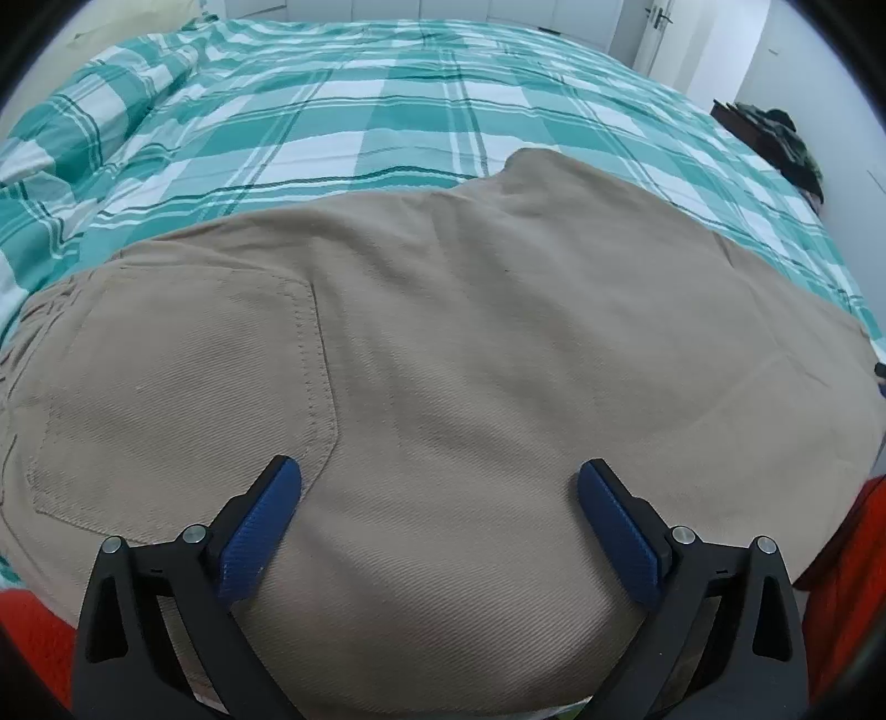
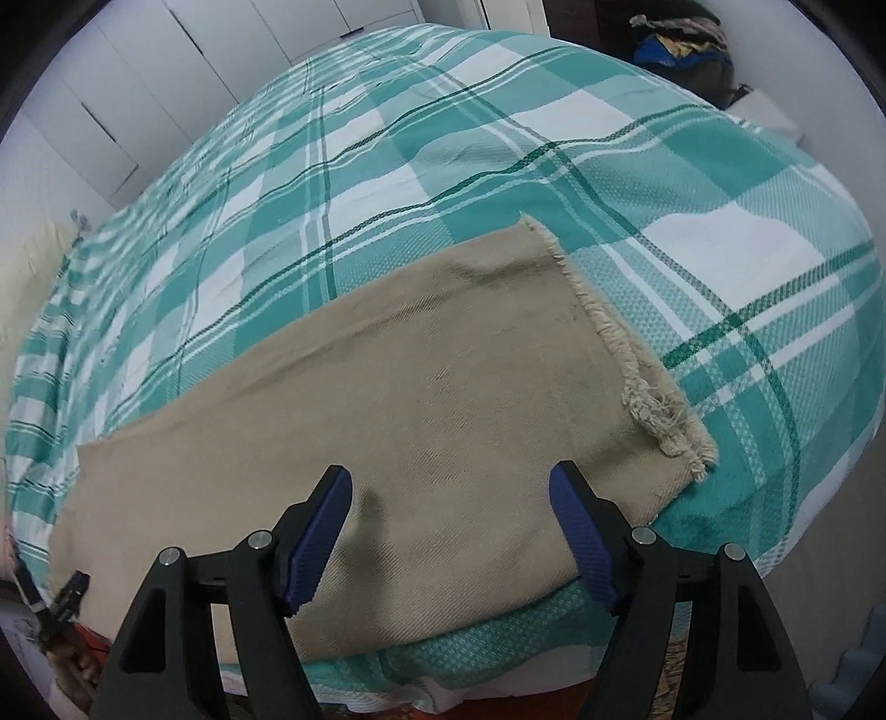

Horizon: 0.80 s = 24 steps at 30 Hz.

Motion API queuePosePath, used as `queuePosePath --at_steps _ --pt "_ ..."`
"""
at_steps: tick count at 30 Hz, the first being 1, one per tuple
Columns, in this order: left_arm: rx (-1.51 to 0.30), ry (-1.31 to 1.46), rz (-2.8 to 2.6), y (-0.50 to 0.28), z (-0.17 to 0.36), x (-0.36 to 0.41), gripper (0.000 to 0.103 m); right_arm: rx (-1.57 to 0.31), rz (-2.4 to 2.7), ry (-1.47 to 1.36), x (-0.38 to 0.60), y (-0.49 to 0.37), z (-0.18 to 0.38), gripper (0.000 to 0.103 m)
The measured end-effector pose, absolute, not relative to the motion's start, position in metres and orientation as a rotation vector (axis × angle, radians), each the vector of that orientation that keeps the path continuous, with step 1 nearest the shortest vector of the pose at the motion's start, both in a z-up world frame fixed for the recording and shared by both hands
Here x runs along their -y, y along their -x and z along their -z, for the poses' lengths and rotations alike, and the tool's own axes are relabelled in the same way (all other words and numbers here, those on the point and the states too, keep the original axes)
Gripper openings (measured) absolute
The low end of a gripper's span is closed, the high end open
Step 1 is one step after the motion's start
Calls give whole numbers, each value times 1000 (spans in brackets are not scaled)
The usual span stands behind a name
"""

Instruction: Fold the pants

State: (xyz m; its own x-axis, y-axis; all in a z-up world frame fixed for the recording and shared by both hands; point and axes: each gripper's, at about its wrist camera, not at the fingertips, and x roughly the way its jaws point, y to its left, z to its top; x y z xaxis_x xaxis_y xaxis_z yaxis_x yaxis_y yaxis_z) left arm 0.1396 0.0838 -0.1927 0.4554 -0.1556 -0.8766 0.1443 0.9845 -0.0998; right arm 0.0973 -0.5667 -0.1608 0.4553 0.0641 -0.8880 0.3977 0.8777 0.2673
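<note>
Tan pants are seen laid flat across a bed covered by a teal-and-white plaid bedspread, near its front edge. In the left wrist view, the seat end is shown, with a stitched back pocket lying to the left and the gathered waistband at the far left edge. The left gripper is held just above the fabric, its blue-padded jaws spread wide apart, with nothing gripped between them; one blue pad is seen beside the pocket's right-hand seam. Red fabric is visible at the lower corners of that view, below the bed's edge.

In the right wrist view, the leg end is shown, folded into a single long panel and ended by a frayed hem that rests on the bedspread. The right gripper is poised over the leg near that hem, its jaws likewise held apart and empty. A pile of clothing is seen beyond the bed's far corner, and white cupboard doors line the wall behind.
</note>
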Motion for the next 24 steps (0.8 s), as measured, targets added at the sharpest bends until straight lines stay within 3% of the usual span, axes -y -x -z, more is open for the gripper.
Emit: queuePosePath --at_steps 24 --pt "-1079 -2 181 -140 194 -81 101 -1095 219 -471 565 -102 163 74"
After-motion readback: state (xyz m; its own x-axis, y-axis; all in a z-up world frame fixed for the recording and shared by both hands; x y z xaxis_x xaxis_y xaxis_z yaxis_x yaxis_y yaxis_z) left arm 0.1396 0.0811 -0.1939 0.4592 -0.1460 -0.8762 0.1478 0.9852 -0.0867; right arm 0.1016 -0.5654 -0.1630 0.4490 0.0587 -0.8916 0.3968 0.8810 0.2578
